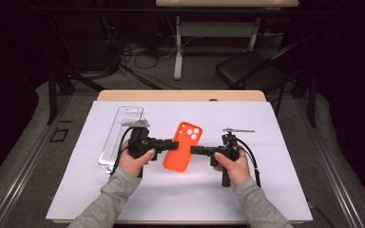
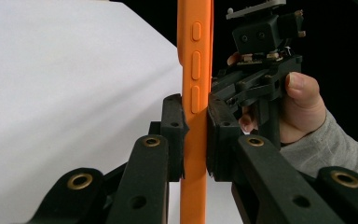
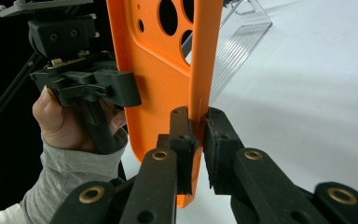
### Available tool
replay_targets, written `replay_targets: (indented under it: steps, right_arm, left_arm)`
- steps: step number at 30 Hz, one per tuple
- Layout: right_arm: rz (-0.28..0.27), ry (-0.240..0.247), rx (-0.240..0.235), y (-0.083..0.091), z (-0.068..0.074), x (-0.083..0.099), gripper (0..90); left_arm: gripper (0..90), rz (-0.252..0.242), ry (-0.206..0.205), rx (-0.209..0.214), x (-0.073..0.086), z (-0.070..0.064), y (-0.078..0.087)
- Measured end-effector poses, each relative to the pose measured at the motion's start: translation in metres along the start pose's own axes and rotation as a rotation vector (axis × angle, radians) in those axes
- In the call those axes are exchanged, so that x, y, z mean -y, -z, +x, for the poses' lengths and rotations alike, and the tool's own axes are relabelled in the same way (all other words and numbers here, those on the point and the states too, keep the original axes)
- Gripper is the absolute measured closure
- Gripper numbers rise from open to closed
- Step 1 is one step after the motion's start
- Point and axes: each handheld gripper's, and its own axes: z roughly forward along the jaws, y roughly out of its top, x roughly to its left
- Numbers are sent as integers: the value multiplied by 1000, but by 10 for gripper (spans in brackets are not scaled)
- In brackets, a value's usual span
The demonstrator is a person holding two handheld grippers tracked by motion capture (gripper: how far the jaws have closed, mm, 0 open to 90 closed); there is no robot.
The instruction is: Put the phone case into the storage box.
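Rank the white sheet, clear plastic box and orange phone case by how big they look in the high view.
1. White sheet, by far the largest.
2. Clear plastic box, longer than the case but narrow.
3. Orange phone case, though it is close to the box in area, so that order is unsure.

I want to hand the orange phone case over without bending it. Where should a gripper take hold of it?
Grip the orange phone case on its long side rims, coming in from the side, as the left gripper and right gripper do. The rims are thin, straight and stiffer than the flat back, and this stays clear of the camera cutouts.
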Motion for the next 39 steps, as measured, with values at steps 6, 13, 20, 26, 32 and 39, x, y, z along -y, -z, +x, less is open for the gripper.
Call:
replay_targets:
  steps: [6,13,20,26,32,39]
  right_arm:
    - [-2,-4,-1,0,0,0,827]
    - [-8,0,10,1,-1,0,827]
    - [-12,0,23,3,-2,-1,828]
    - [-10,13,57,5,-2,-2,827]
    - [-22,35,91,7,-2,-3,827]
    - [-22,82,136,8,1,-3,827]
  left_arm:
    - [789,-4,3,-2,0,0,0]
    - [750,-15,5,-5,-1,0,1]
    - [700,-13,-1,-13,-1,1,0]
    - [627,-14,-19,-40,-1,1,-1]
    - [543,-22,-75,-107,-2,-1,-1]
    - [472,-11,-91,-147,-4,-2,-1]
